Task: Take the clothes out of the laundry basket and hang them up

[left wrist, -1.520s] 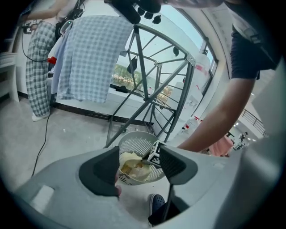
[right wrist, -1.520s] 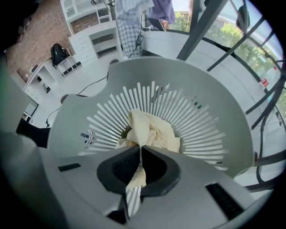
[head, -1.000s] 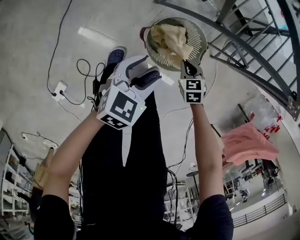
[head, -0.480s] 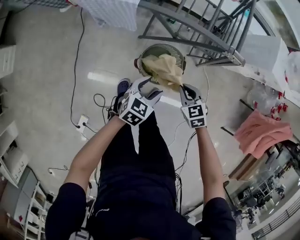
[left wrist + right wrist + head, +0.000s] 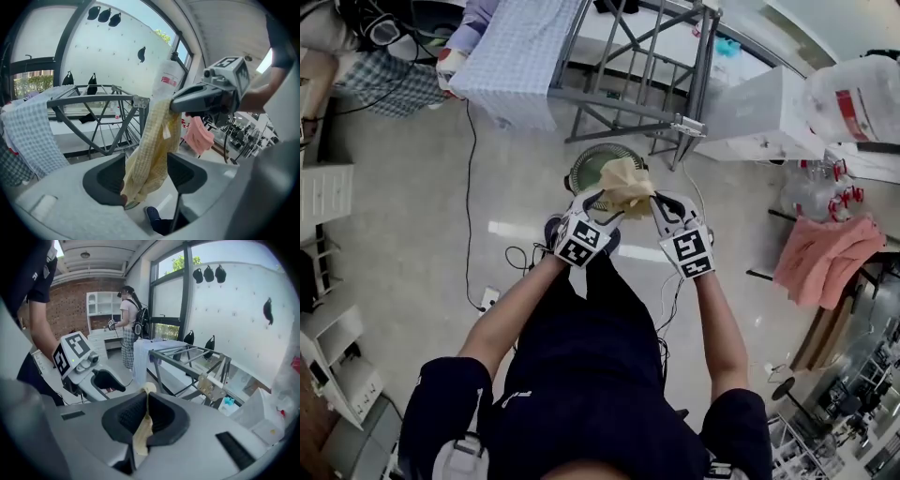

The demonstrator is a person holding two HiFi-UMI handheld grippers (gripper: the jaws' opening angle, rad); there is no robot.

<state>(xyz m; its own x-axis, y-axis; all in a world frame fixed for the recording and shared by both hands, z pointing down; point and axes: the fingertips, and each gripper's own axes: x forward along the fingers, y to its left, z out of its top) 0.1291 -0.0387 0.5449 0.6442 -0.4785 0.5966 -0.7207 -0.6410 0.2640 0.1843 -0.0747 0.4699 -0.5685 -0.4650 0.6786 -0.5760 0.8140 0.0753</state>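
Two tongs up over the basket [image 5: 576, 174] on the floor. Left tongs [image 5: 605, 200] are released, jaws apart w/ the yellow cloth [image 5: 628, 183] dangling between them. Right tongs [image 5: 660, 202] are clenched on the cloth's top, so it hangs above the basket. Drying rack [image 5: 628, 66] is behind, pink cloth [image 5: 825, 258] far right.

I see glossy grey floor [image 5: 384, 244] at nine o'clock; brick wall [image 5: 70, 301] and white shelves [image 5: 100, 303] at ten, daylit windows [image 5: 169, 291] at twelve.
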